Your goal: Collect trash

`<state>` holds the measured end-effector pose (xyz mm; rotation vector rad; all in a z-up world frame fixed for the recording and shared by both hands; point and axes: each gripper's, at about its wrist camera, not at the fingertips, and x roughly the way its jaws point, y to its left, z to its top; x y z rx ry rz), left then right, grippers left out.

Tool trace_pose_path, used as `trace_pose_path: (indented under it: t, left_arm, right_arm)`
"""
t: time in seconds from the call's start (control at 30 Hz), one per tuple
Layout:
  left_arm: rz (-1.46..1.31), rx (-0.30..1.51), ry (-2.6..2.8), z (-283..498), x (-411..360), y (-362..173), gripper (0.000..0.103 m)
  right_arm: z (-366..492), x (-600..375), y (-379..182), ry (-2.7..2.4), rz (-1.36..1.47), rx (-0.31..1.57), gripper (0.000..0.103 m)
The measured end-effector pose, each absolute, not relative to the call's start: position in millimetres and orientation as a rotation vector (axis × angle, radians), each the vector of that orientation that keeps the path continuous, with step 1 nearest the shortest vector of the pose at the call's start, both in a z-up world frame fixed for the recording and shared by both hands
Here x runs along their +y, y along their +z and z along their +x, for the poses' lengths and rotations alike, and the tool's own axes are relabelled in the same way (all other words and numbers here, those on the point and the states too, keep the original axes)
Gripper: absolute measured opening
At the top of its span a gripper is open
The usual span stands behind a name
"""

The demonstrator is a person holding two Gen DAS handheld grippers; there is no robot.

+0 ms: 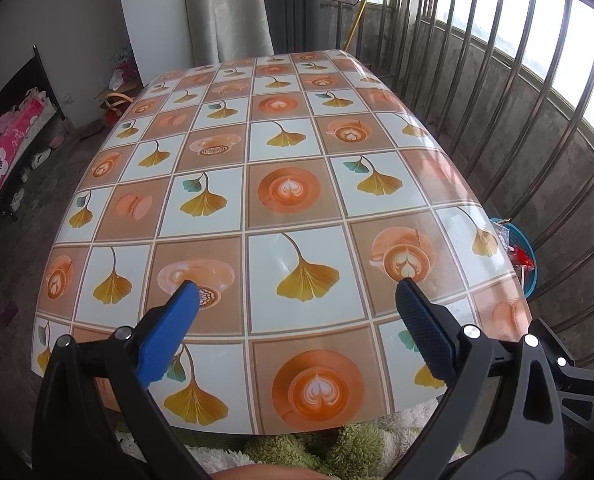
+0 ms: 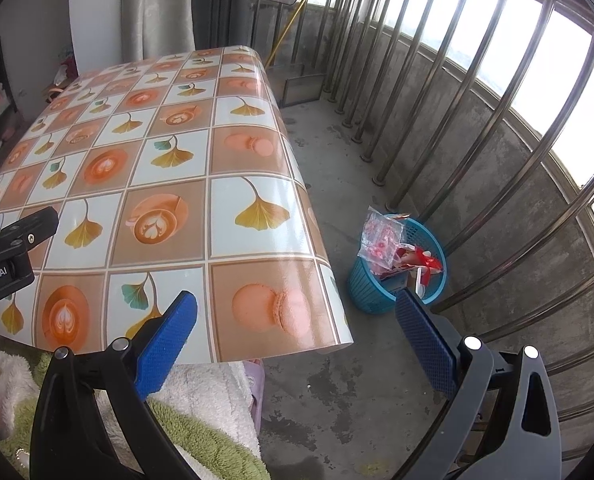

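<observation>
Blue bin (image 2: 363, 284) on floor, full w/ wrappers (image 2: 381, 242).

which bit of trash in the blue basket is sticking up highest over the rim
The clear plastic bag with pink print, standing at the blue basket's left rim. The red and white wrappers beside it lie lower, inside.

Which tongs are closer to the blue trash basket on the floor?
The right tongs. The blue basket sits just past their open tips, beside the table. The left tongs hang open over the tabletop, farther away.
</observation>
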<state>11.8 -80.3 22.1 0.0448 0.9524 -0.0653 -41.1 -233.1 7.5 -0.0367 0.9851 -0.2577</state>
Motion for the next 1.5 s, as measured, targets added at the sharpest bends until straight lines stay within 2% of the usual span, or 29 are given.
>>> trace_pose_path:
  t: [1.5]
  left_arm:
    - [0.08,0.974,-0.071,11.2,-81.9,18.8,0.094]
  right_arm:
    - [-40.6,-231.1,15.5,-0.263,-0.041,0.962,0.097]
